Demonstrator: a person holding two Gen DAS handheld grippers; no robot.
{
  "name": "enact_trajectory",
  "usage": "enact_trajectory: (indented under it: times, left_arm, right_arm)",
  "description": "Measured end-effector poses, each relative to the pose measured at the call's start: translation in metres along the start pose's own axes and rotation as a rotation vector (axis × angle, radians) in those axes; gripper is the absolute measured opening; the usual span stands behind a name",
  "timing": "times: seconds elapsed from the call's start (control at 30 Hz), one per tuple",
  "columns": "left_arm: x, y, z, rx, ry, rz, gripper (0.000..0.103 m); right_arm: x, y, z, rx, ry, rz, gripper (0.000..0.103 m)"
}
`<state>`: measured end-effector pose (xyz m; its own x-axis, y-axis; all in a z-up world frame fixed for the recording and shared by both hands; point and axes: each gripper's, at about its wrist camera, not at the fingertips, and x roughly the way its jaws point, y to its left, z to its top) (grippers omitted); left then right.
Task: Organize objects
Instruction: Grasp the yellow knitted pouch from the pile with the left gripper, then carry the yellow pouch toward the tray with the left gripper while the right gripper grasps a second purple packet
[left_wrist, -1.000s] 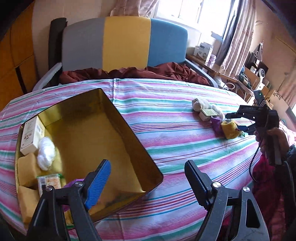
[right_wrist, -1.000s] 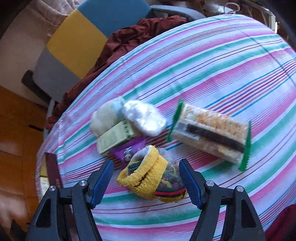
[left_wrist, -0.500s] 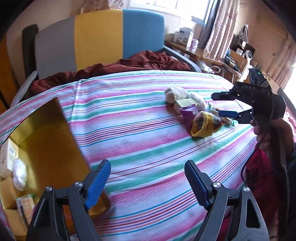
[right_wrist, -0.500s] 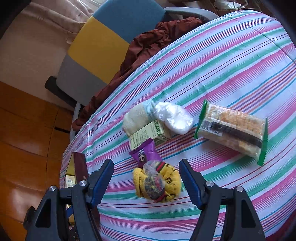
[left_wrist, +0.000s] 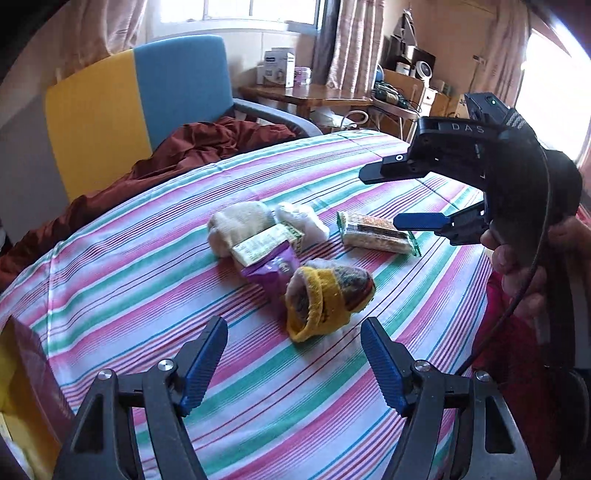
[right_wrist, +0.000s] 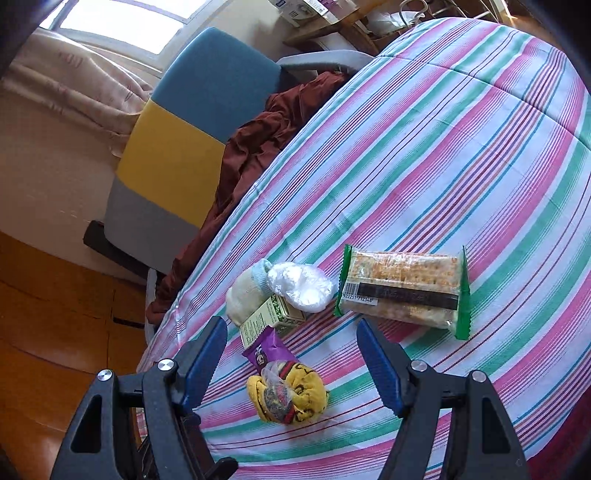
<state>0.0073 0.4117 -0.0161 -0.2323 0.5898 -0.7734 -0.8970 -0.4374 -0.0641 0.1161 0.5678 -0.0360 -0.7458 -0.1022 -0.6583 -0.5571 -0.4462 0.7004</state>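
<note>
A rolled yellow sock (left_wrist: 325, 295) with a plastic bag tucked in it lies on the striped tablecloth (left_wrist: 147, 258). My left gripper (left_wrist: 295, 320) hangs just in front of it, jaws closing, pads clear of the sock. Behind it sit a purple snack wrapper (left_wrist: 273, 269), a small green box (left_wrist: 266, 242), a cream sock (left_wrist: 236, 221), a white wrapped bundle (left_wrist: 303, 219) and a cracker pack (left_wrist: 376, 234). My right gripper (left_wrist: 384, 197) hovers open above the cracker pack. In the right wrist view it (right_wrist: 291, 323) stands over the wrapper (right_wrist: 267, 350) and the sock (right_wrist: 291, 395).
The corner of a gold box (left_wrist: 22, 387) shows at the left edge. A chair with a blue and yellow back (left_wrist: 147, 92) holds a brown cloth (left_wrist: 184, 147) at the table's far side. A person's hand (left_wrist: 517, 266) grips the right tool.
My left gripper swung right from over the gold box to the pile, and its jaws narrowed. The right gripper drew back and up from the yellow sock.
</note>
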Motion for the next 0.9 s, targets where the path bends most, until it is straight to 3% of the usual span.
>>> enact_trajectory:
  times: [0.17, 0.33, 0.37, 0.4, 0.47, 0.53, 0.9]
  left_arm:
    - [0.037, -0.016, 0.018, 0.081, 0.050, 0.013, 0.081]
    - [0.070, -0.025, 0.024, 0.067, 0.101, 0.002, 0.080]
    - [0.074, -0.025, 0.023, 0.058, 0.100, -0.003, 0.063]
    - [0.076, -0.026, 0.022, 0.049, 0.104, -0.021, 0.053]
    - [0.071, -0.025, 0.018, 0.034, 0.087, -0.028, 0.041]
    - [0.059, -0.022, 0.011, 0.029, 0.065, -0.036, 0.037]
    - [-0.010, 0.016, -0.068, -0.145, 0.066, -0.020, 0.036]
  right_arm:
    - [0.004, -0.001, 0.001, 0.007, 0.020, 0.003, 0.075]
    - [0.009, 0.000, 0.001, 0.003, 0.038, -0.004, 0.075]
    - [0.009, -0.001, 0.001, 0.000, 0.040, -0.006, 0.075]
    - [0.009, -0.001, 0.001, -0.002, 0.042, -0.008, 0.075]
    - [0.010, -0.002, 0.001, -0.003, 0.045, -0.018, 0.075]
    - [0.012, -0.002, 0.001, -0.009, 0.052, -0.024, 0.075]
    - [0.040, 0.027, -0.016, -0.198, 0.167, -0.111, 0.075]
